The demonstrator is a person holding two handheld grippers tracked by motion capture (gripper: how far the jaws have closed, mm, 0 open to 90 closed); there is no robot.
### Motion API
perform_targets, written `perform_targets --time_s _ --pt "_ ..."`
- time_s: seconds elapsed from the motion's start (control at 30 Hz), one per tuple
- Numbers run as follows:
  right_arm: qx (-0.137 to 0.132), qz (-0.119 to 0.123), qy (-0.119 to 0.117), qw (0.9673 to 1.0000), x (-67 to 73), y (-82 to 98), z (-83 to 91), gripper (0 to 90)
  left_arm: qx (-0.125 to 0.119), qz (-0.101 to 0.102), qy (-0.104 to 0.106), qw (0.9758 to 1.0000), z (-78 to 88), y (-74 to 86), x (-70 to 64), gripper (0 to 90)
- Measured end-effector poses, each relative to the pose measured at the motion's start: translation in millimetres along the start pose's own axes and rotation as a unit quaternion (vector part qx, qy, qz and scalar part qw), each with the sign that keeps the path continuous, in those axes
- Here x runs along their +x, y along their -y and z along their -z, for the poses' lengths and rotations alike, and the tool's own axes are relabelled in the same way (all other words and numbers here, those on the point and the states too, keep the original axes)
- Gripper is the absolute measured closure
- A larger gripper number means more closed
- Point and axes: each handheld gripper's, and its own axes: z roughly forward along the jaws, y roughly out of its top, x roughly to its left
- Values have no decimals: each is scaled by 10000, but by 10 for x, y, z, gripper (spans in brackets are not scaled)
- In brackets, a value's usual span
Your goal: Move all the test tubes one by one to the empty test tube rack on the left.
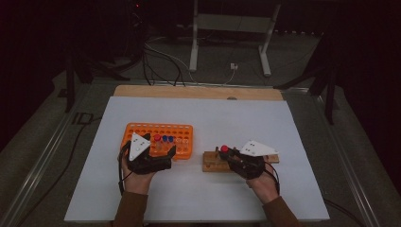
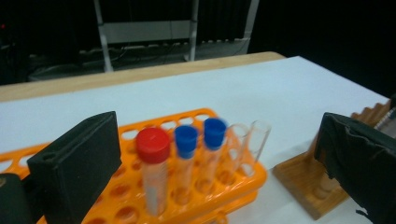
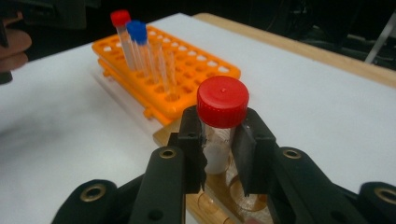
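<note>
One red-capped tube (image 3: 222, 122) sits clamped in my right gripper (image 3: 219, 154) over the wooden rack (image 1: 213, 162); three capped tubes wait in the orange rack (image 2: 196, 186), left gripper (image 2: 219, 154) jaws wide.

Tube rack (image 1: 161, 137): set on the table (image 1: 283, 189), left of centre.
Wooden stand (image 1: 213, 162): placed right of the rack, nearer the front.
Capped tubes (image 2: 187, 154): stood in the rack's front rows.
</note>
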Motion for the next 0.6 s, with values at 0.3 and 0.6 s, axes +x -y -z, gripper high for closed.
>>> perform_targets --time_s 0.3,0.6 --pt "-511 -65 71 9986 -51 -204 259 741 -144 -151 350 9992 34 -136 -188 19" --pt "-556 -114 -104 9983 -20 -282 368 740 19 -410 770 9962 -33 -149 -410 66"
